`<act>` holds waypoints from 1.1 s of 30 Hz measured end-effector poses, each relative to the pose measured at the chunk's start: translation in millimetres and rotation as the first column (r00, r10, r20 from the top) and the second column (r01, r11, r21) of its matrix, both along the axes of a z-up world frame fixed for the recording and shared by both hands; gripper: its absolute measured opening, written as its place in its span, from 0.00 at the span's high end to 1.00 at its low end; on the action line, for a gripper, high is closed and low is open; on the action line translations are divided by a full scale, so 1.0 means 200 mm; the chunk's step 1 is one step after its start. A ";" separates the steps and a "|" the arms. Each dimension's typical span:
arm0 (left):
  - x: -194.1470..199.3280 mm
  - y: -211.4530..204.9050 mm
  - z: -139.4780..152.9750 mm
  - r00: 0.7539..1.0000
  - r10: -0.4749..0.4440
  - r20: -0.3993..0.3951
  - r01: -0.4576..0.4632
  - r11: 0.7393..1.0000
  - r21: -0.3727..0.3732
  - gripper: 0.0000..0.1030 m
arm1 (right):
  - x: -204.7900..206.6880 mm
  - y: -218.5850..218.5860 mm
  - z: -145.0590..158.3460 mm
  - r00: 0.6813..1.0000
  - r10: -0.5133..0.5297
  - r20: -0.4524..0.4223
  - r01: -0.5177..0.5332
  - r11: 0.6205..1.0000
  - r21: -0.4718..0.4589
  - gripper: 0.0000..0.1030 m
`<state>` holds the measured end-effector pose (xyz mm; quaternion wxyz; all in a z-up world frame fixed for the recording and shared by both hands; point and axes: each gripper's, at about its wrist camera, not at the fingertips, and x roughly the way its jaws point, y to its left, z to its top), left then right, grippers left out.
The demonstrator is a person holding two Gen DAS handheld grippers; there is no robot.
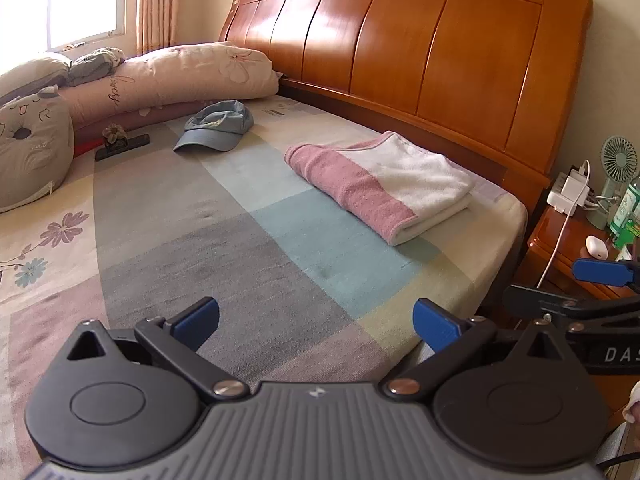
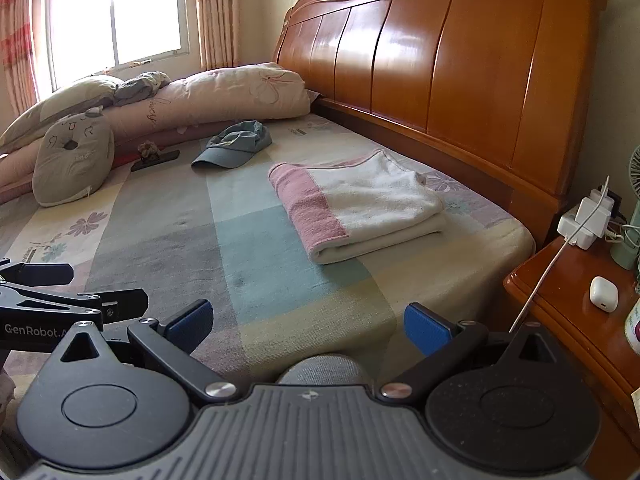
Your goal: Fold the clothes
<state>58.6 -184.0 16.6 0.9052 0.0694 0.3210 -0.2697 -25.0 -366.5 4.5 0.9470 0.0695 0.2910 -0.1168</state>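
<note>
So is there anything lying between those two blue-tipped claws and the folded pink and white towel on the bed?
Nothing visible. Only bare patchwork bedsheet lies between the open left gripper, the open right gripper and the folded pink and white towel. The blue cap sits farther back, off to the side.

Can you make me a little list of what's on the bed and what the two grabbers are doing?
towel: pink and white towel, folded, lying flat on the bed near the headboard
cap: blue cap, beyond the towel, near the pillows
left gripper: open, empty, apart from the towel
right gripper: open, empty, apart from the towel
nightstand: beside the bed, with a white earbud case
</note>
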 end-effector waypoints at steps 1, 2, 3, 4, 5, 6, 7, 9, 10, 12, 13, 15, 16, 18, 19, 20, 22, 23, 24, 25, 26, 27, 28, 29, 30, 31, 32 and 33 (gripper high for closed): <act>0.00 0.00 0.00 1.000 0.001 0.000 -0.001 1.000 -0.001 0.01 | 0.00 0.01 0.00 1.000 0.003 -0.002 -0.003 1.000 -0.003 0.00; 0.00 0.01 0.00 1.000 0.001 -0.001 -0.001 1.000 -0.002 0.01 | 0.00 0.01 0.00 1.000 0.007 -0.004 -0.007 1.000 -0.006 0.00; 0.00 0.01 0.00 1.000 0.002 -0.001 -0.002 1.000 -0.001 0.01 | 0.01 0.02 0.00 1.000 0.008 -0.004 -0.008 1.000 -0.009 0.00; 0.00 0.01 0.01 1.000 0.003 0.000 -0.003 1.000 -0.001 0.01 | 0.01 0.03 0.00 1.000 0.009 -0.005 -0.009 1.000 -0.012 0.00; 0.00 0.01 0.01 1.000 0.004 0.000 -0.004 1.000 0.000 0.01 | 0.01 0.03 0.01 1.000 0.010 -0.005 -0.010 1.000 -0.014 0.00; -0.01 0.01 0.01 1.000 0.005 0.000 -0.005 1.000 0.001 0.01 | 0.01 0.03 0.01 1.000 0.011 -0.006 -0.012 1.000 -0.015 0.00; 0.00 0.01 0.01 1.000 0.006 -0.001 -0.006 1.000 0.003 0.01 | 0.01 0.03 0.01 1.000 0.013 -0.007 -0.013 1.000 -0.016 0.00; -0.01 0.01 0.01 1.000 0.005 -0.003 -0.005 1.000 0.005 0.01 | 0.01 0.03 0.01 1.000 0.013 -0.006 -0.013 1.000 -0.014 0.00; -0.01 0.01 0.01 1.000 0.005 -0.004 -0.005 1.000 0.005 0.01 | 0.01 0.03 0.01 1.000 0.013 -0.006 -0.013 1.000 -0.013 0.00; -0.01 0.01 0.01 1.000 0.005 -0.002 -0.005 1.000 0.010 0.01 | 0.00 0.02 0.01 1.000 0.013 -0.005 -0.013 1.000 -0.012 0.00; -0.02 0.00 0.01 1.000 0.003 -0.002 -0.003 1.000 0.012 0.01 | 0.00 0.02 0.01 1.000 0.013 -0.005 -0.013 1.000 -0.011 0.00; -0.02 0.00 0.01 1.000 0.001 -0.001 -0.001 1.000 0.015 0.01 | 0.00 0.02 0.01 1.000 0.013 -0.005 -0.013 1.000 -0.009 0.00; -0.03 -0.01 0.01 1.000 -0.001 0.000 0.001 1.000 0.017 0.01 | 0.00 0.02 0.01 1.000 0.013 -0.004 -0.013 1.000 -0.008 0.00; -0.03 -0.01 0.01 1.000 -0.004 0.003 0.004 1.000 0.022 0.01 | 0.00 0.01 0.01 1.000 0.013 -0.004 -0.013 1.000 -0.006 0.00; -0.03 -0.01 0.01 1.000 -0.005 0.004 0.005 1.000 0.024 0.01 | 0.00 0.01 0.01 1.000 0.013 -0.004 -0.013 1.000 -0.005 0.00; -0.03 -0.01 0.01 1.000 -0.007 0.004 0.006 1.000 0.026 0.01 | 0.00 0.01 0.01 1.000 0.013 -0.003 -0.013 1.000 -0.004 0.00; -0.03 -0.02 0.01 1.000 -0.010 0.003 0.010 1.000 0.029 0.01 | 0.00 0.00 0.02 1.000 0.014 -0.003 -0.014 1.000 -0.003 0.00; -0.03 -0.02 0.01 1.000 -0.012 0.003 0.012 0.999 0.030 0.01 | 0.00 0.00 0.02 1.000 0.014 -0.003 -0.014 1.000 -0.002 0.00; -0.03 -0.02 0.01 1.000 -0.012 0.003 0.012 0.999 0.031 0.01 | 0.00 0.00 0.02 1.000 0.014 -0.002 -0.014 1.000 -0.001 0.00; -0.03 -0.02 0.01 1.000 -0.013 0.003 0.012 0.999 0.031 0.01 | 0.00 0.00 0.02 1.000 0.014 -0.002 -0.014 1.000 -0.001 0.00; -0.03 -0.02 0.01 1.000 -0.013 0.003 0.013 0.999 0.031 0.01 | 0.00 0.00 0.02 1.000 0.015 -0.002 -0.015 1.000 -0.001 0.00; -0.03 -0.02 0.01 1.000 -0.013 0.004 0.013 0.999 0.031 0.01 | 0.00 0.00 0.02 1.000 0.015 -0.002 -0.015 1.000 0.000 0.00; -0.03 -0.02 0.01 1.000 -0.013 0.004 0.013 0.999 0.031 0.01 | 0.00 0.00 0.02 1.000 0.015 -0.001 -0.015 1.000 -0.001 0.00; -0.03 -0.02 0.01 1.000 -0.013 0.004 0.013 0.999 0.032 0.01 | 0.00 0.00 0.02 1.000 0.016 -0.001 -0.016 1.000 -0.001 0.00; -0.03 -0.02 0.01 1.000 -0.013 0.004 0.013 0.999 0.032 0.01 | 0.00 0.00 0.02 1.000 0.016 -0.001 -0.016 1.000 -0.002 0.00; -0.03 -0.02 0.01 1.000 -0.013 0.003 0.013 0.999 0.032 0.01 | 0.00 0.00 0.02 1.000 0.018 0.000 -0.018 1.000 -0.002 0.00; -0.03 -0.02 0.01 1.000 -0.012 0.002 0.012 0.999 0.032 0.01 | 0.00 0.00 0.02 1.000 0.019 -0.001 -0.019 1.000 -0.003 0.00; -0.03 -0.02 0.01 1.000 -0.012 0.002 0.012 0.999 0.033 0.01 | 0.00 0.00 0.02 1.000 0.019 -0.002 -0.019 1.000 -0.004 0.00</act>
